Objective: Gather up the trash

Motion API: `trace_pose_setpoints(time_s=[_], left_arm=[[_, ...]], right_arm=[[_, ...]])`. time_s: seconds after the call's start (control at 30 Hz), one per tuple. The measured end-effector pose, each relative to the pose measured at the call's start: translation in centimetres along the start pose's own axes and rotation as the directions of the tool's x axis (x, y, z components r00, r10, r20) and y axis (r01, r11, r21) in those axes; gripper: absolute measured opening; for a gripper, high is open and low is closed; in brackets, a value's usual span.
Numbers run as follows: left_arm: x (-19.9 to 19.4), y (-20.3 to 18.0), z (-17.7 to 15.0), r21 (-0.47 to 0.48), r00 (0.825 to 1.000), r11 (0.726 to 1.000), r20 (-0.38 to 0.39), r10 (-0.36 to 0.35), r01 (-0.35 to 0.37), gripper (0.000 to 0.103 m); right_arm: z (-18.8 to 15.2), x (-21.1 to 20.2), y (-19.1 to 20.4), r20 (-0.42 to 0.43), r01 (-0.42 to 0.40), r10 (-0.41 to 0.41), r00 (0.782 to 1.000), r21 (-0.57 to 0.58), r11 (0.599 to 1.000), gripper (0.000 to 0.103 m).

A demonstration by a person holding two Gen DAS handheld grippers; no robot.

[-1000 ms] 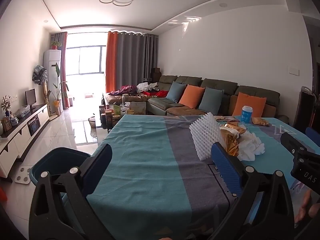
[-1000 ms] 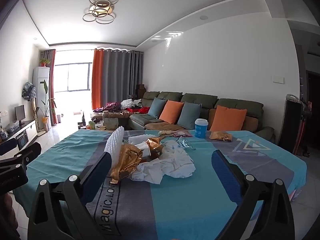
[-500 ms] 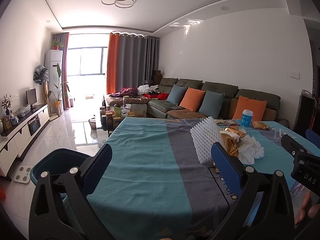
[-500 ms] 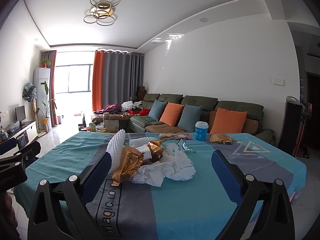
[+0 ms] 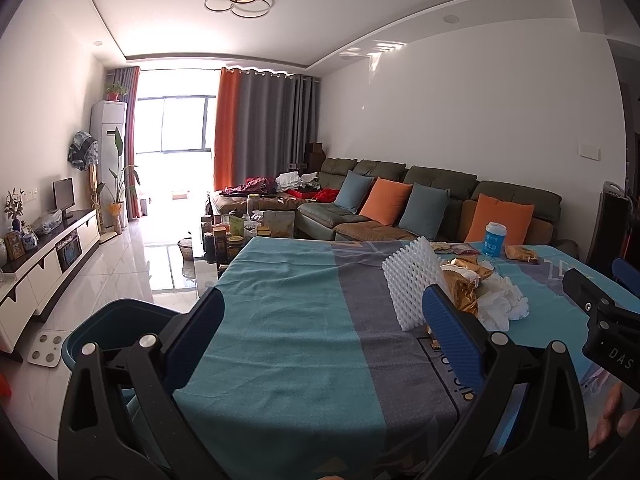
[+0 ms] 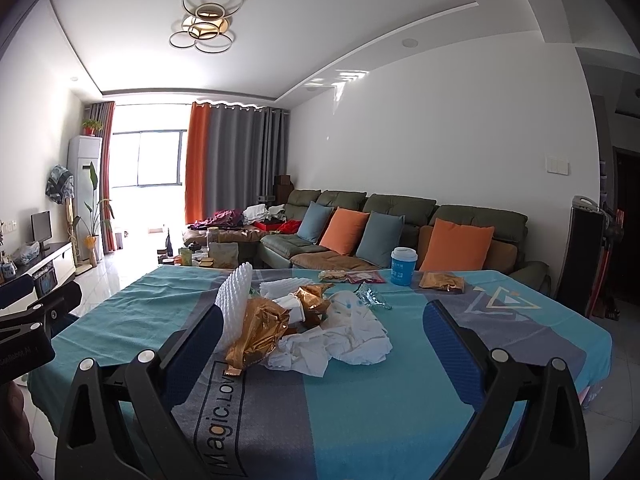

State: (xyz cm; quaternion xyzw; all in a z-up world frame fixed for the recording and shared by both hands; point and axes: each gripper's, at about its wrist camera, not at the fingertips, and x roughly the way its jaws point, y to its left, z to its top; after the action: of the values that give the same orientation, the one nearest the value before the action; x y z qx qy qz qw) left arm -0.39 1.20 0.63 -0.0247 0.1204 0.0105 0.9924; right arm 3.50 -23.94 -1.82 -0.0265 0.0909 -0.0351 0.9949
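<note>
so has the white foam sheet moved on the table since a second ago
No. The white foam sheet sits at the same spot beside the gold wrapper.

Table (image 6: 400,400) under teal-grey cloth, bearing foam sheet (image 6: 234,304), gold wrappers (image 6: 256,332), crumpled tissues (image 6: 344,340), blue cup (image 6: 403,266).

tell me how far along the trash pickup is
Nothing looks collected yet. Both the left gripper and right gripper are open and hold nothing. The pile remains on the table: white foam sheet, gold wrapper, crumpled tissue. The teal bin beside the table awaits.
</note>
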Motion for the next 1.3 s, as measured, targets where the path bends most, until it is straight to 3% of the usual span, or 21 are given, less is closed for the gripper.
trace_pose_setpoints(time_s=[1.3], left_arm=[[-0.01,0.64,0.1,-0.029,1.0,1.0,-0.017,-0.007,0.006,0.098]], right_arm=[[-0.09,-0.14,-0.05,0.001,-0.001,0.001,1.0,0.002,1.0,0.097]])
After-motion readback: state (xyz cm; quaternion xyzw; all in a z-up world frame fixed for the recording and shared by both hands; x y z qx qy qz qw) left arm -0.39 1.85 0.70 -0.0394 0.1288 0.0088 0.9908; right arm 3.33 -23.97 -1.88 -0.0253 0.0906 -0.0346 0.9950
